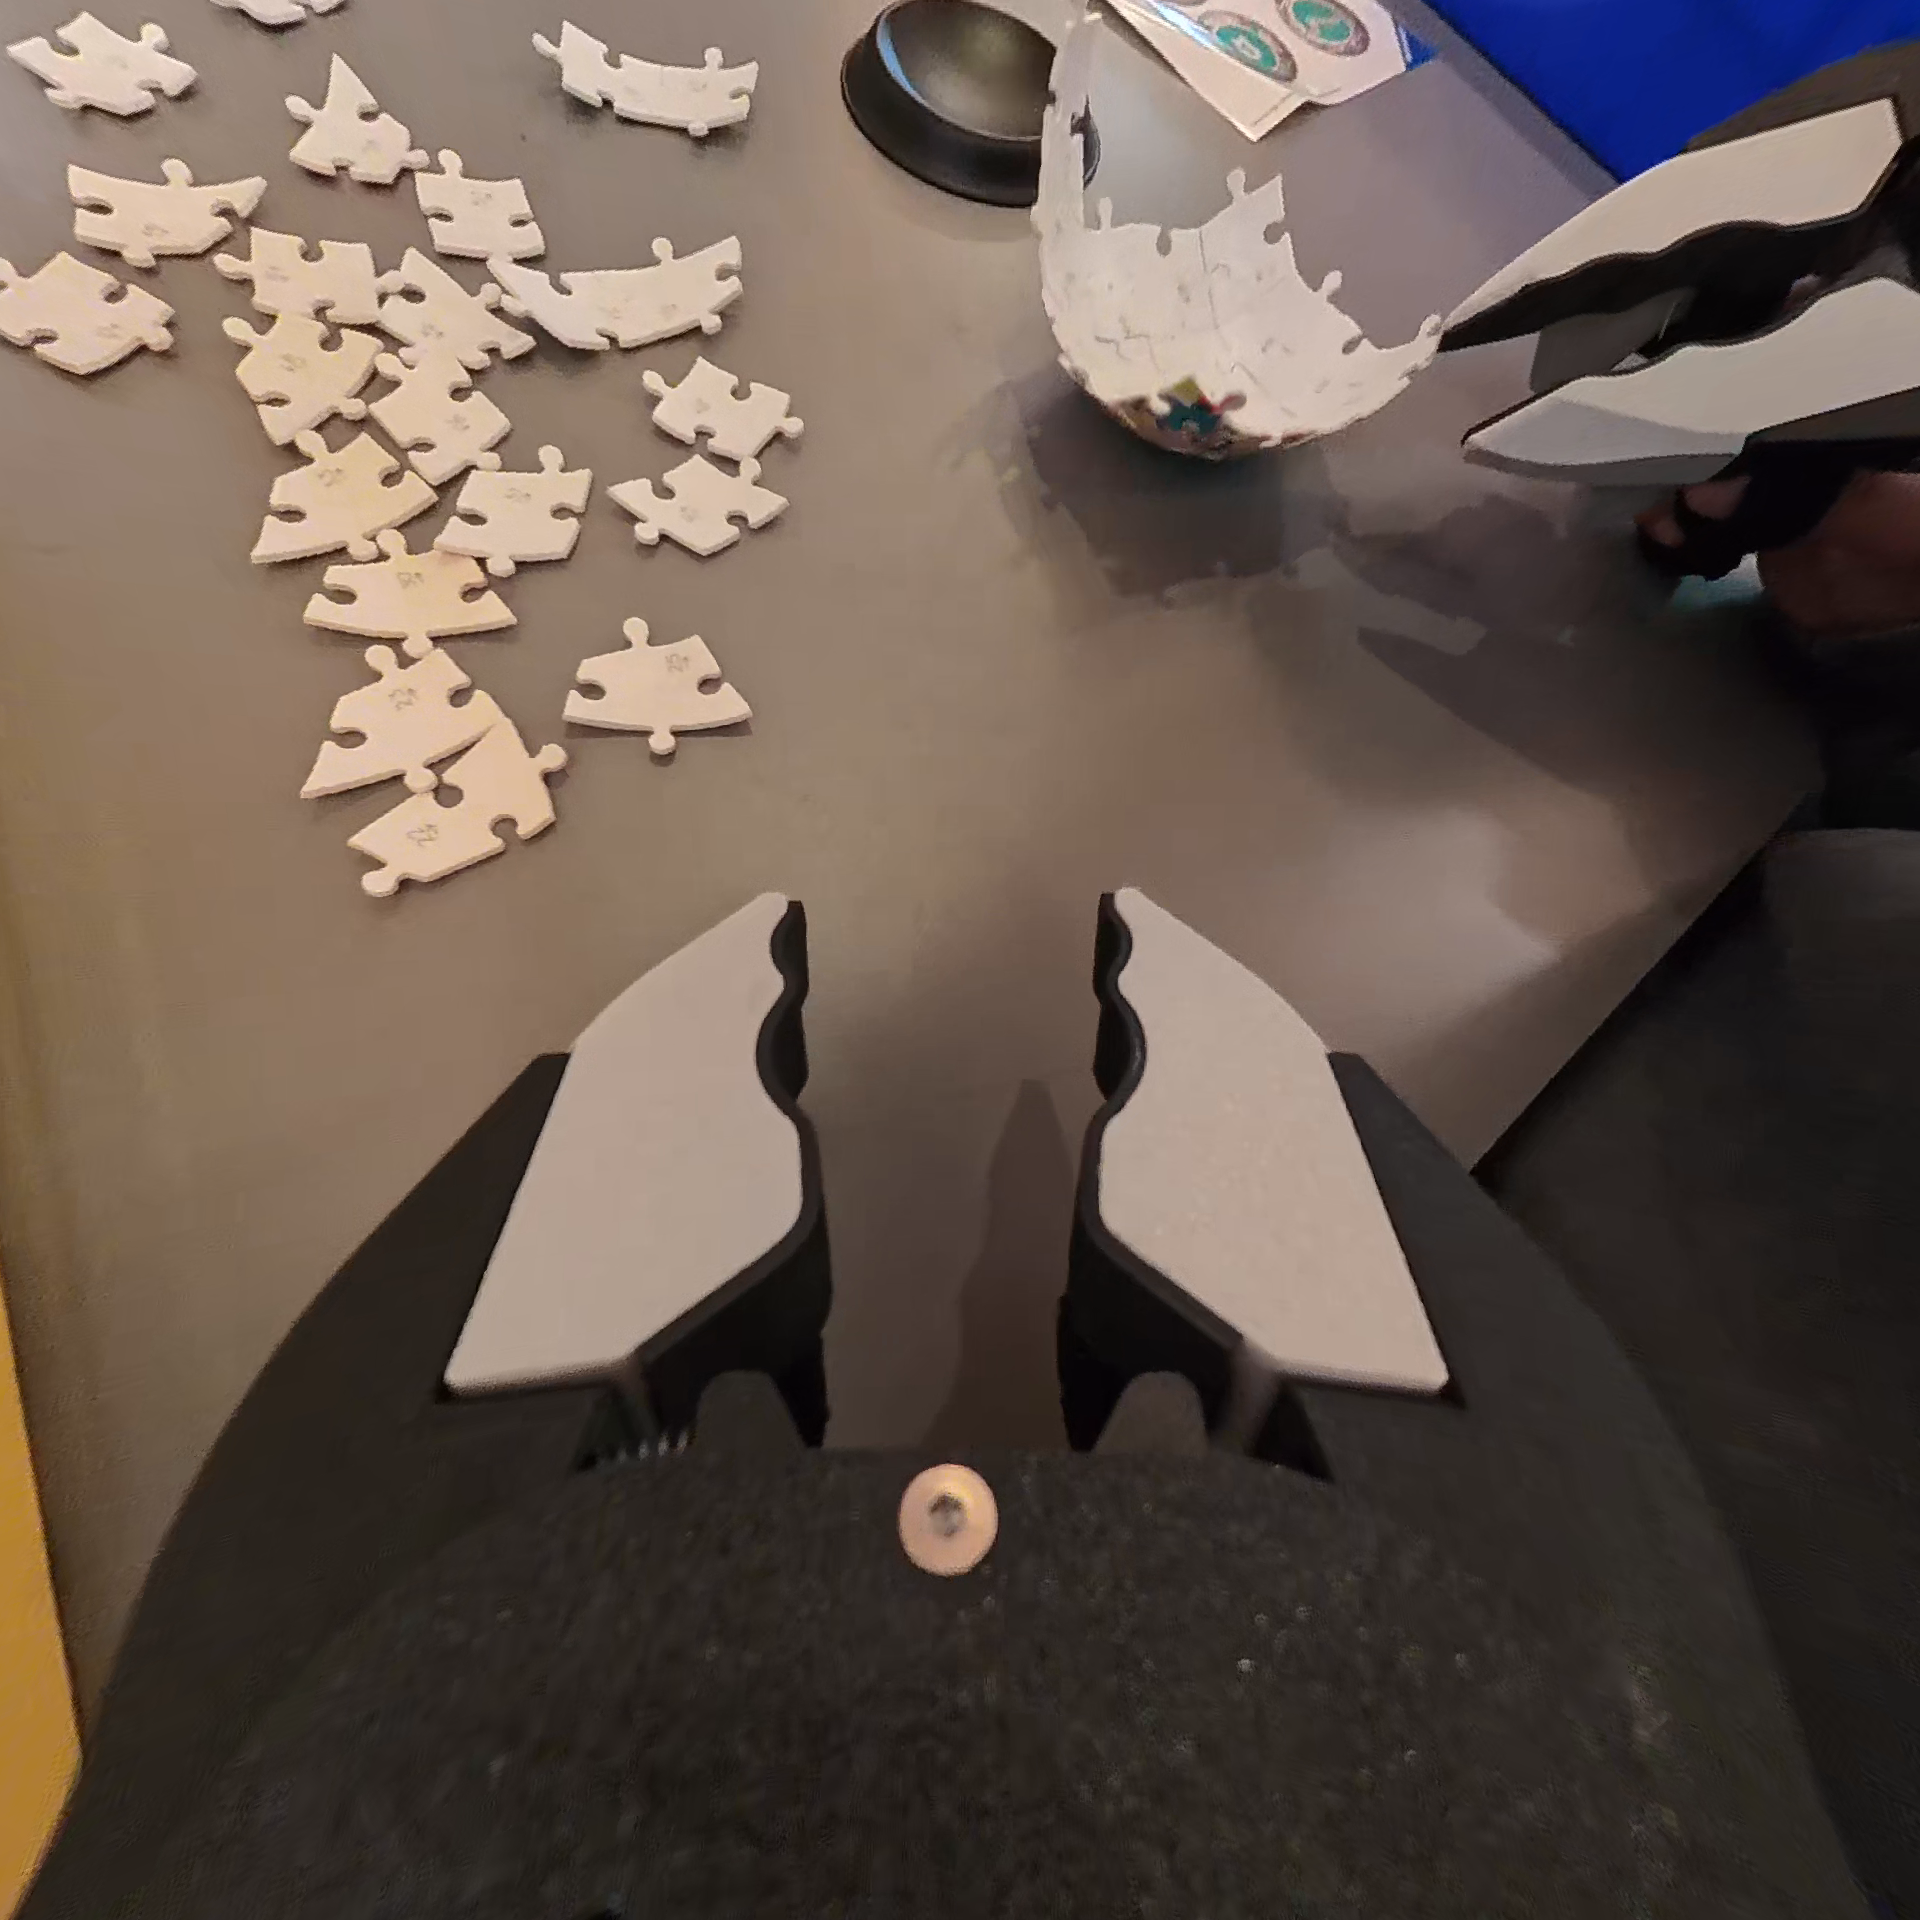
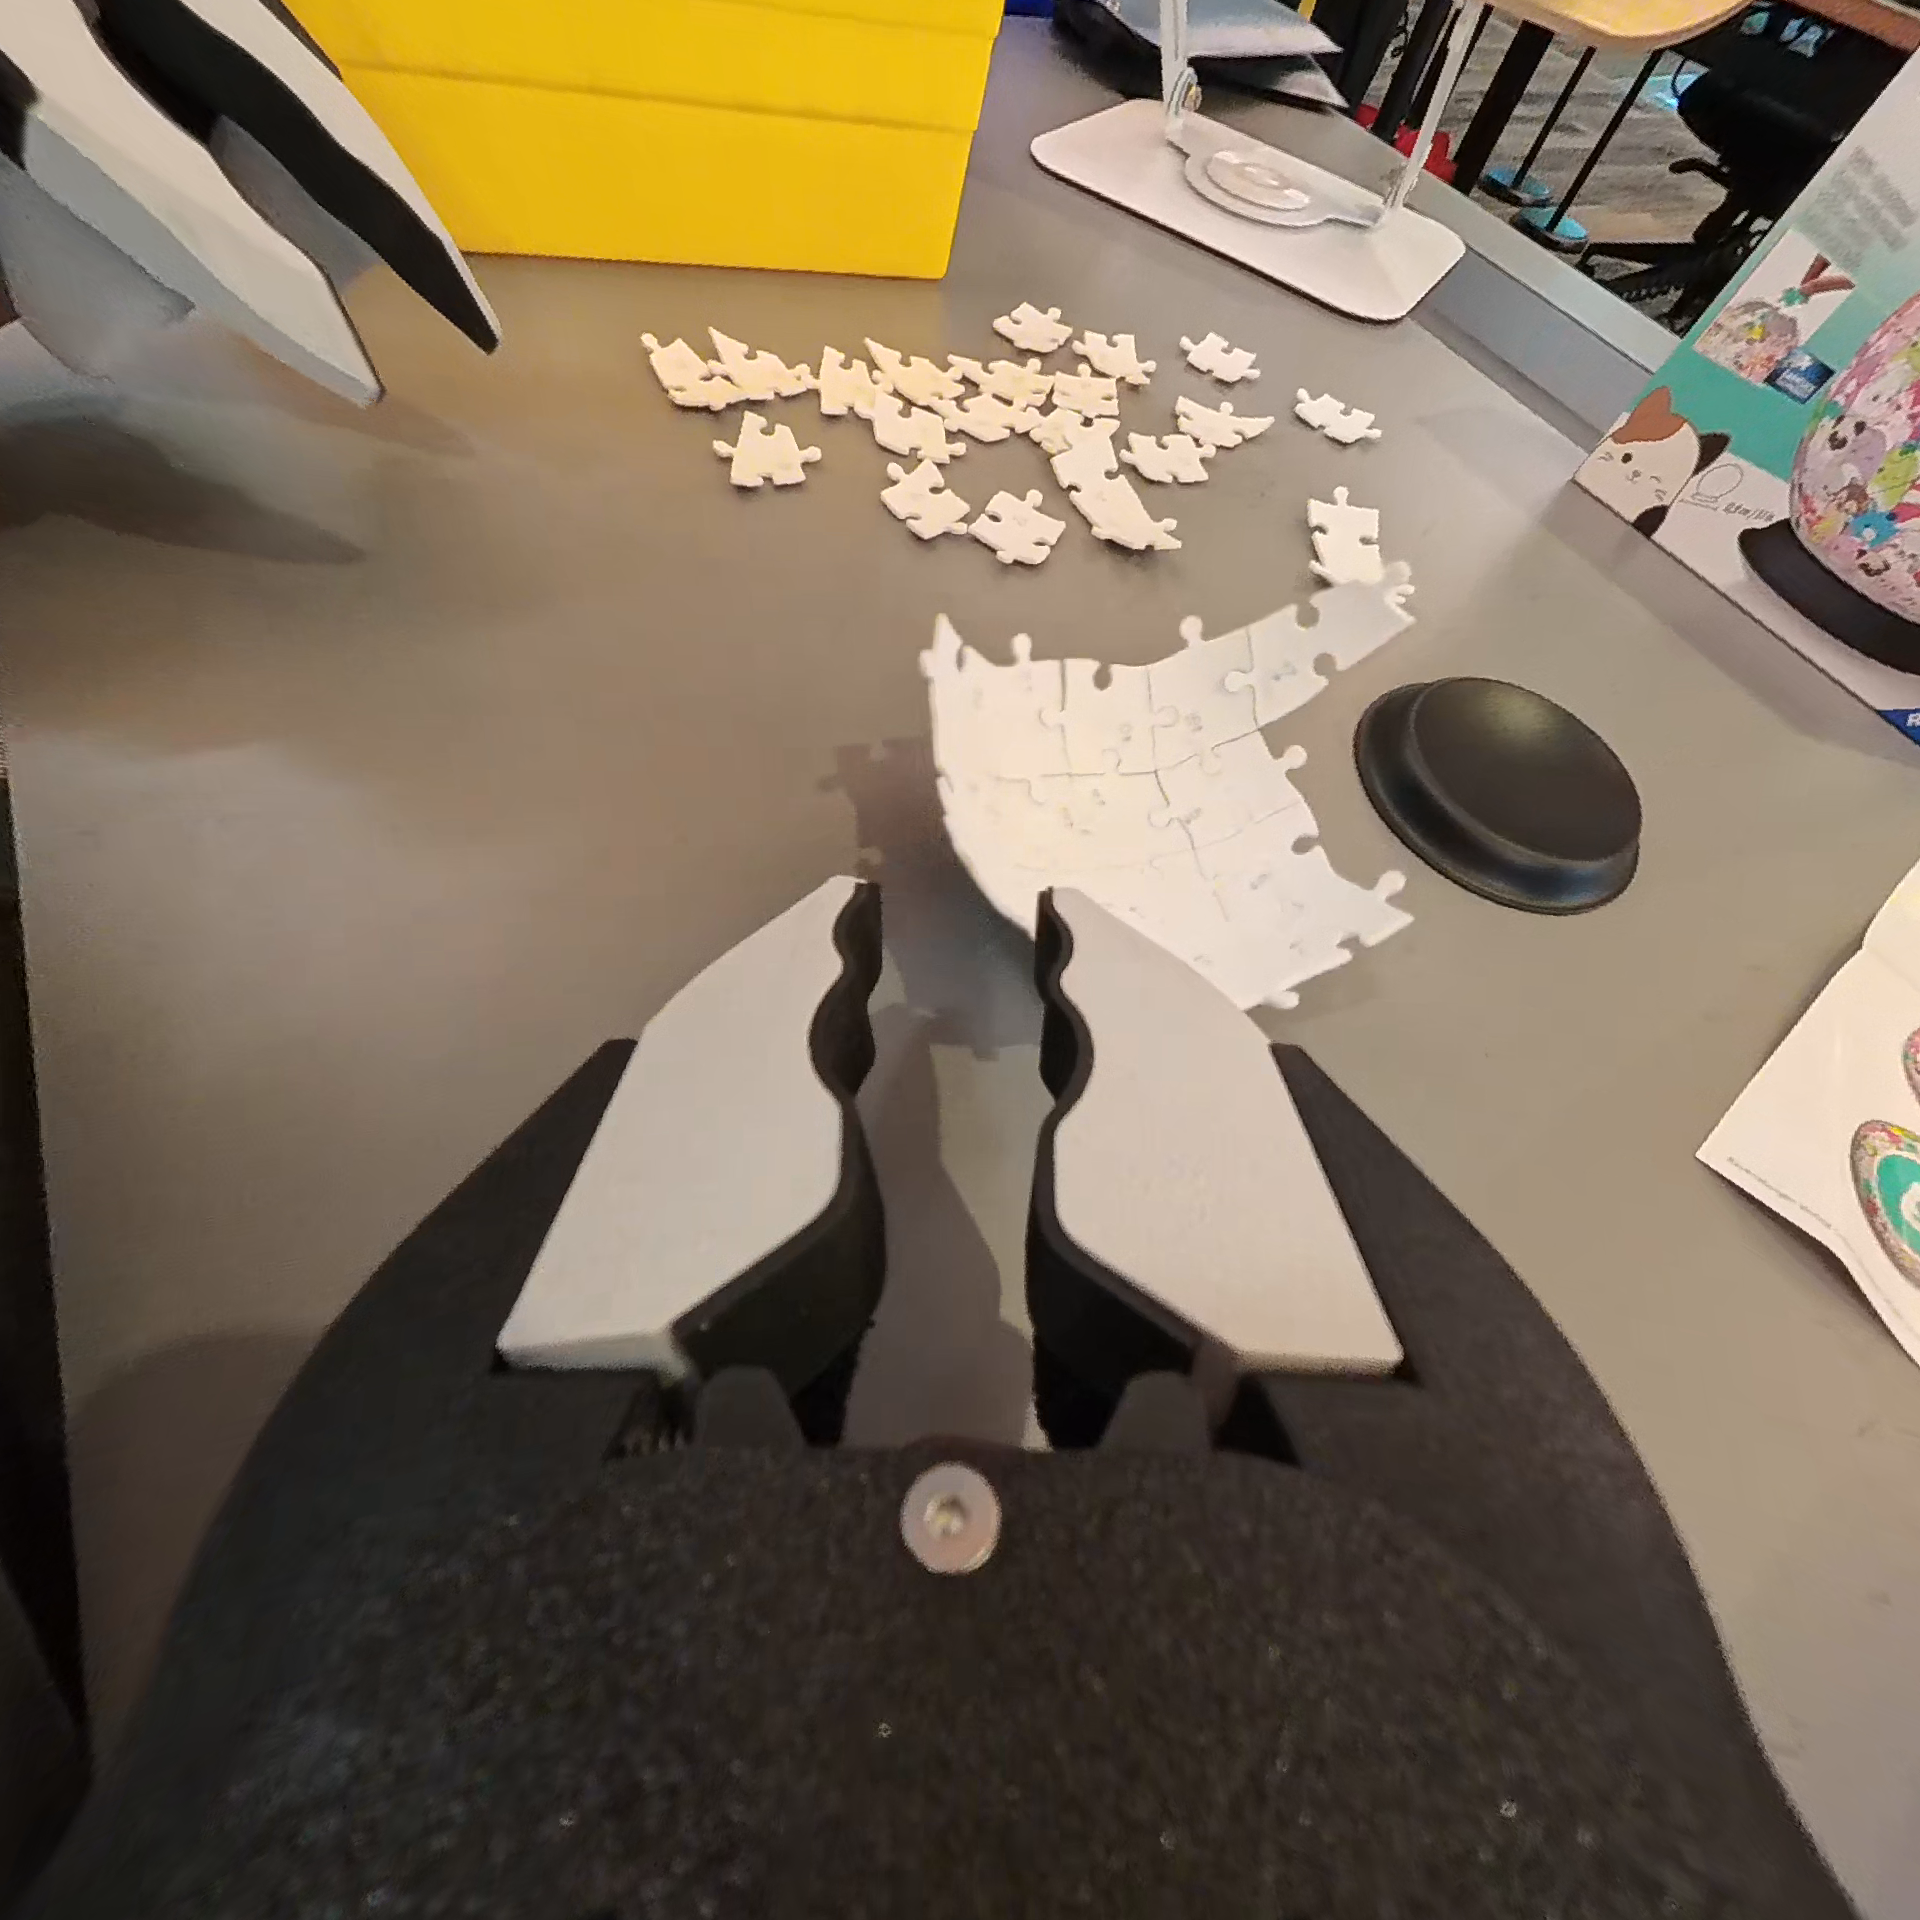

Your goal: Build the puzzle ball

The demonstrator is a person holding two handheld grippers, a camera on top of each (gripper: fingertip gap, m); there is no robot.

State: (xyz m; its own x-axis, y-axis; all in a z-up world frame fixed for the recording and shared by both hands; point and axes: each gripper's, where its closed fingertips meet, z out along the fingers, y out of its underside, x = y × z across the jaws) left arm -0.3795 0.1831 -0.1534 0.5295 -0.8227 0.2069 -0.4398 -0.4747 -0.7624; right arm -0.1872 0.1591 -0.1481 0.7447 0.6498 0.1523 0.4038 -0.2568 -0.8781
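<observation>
Left tongs (image 1: 951, 909): I hold them low in the left wrist frame, pointing up the frame over bare grey table (image 1: 935, 675), both fingers level, jaws wide apart with nothing between them.
Right tongs (image 2: 956, 904): I have them angled down at the table, jaws apart and empty; the tip of the right-hand finger overlaps the near edge of the shell in this frame, and I cannot tell if it touches. In the left wrist frame they come in from the right edge, turned on their side, tips just beside the shell's rim.
Puzzle shell (image 2: 1143, 790): a part-built curved section of joined white pieces, centre of the right wrist frame; its long axis runs from lower centre toward the upper right, hollow white side facing me. In the left wrist frame it sits upper right like an open bowl, printed side down on the table.
Loose pieces (image 1: 416, 416): scattered white side up, upper left of the left wrist frame, well apart from the left tongs.
Black stand (image 2: 1501, 795): round, just right of the shell.
Yellow box (image 2: 665, 135): top of the right wrist frame, beyond the pieces.
Puzzle carton (image 2: 1787, 436): right edge, standing.
</observation>
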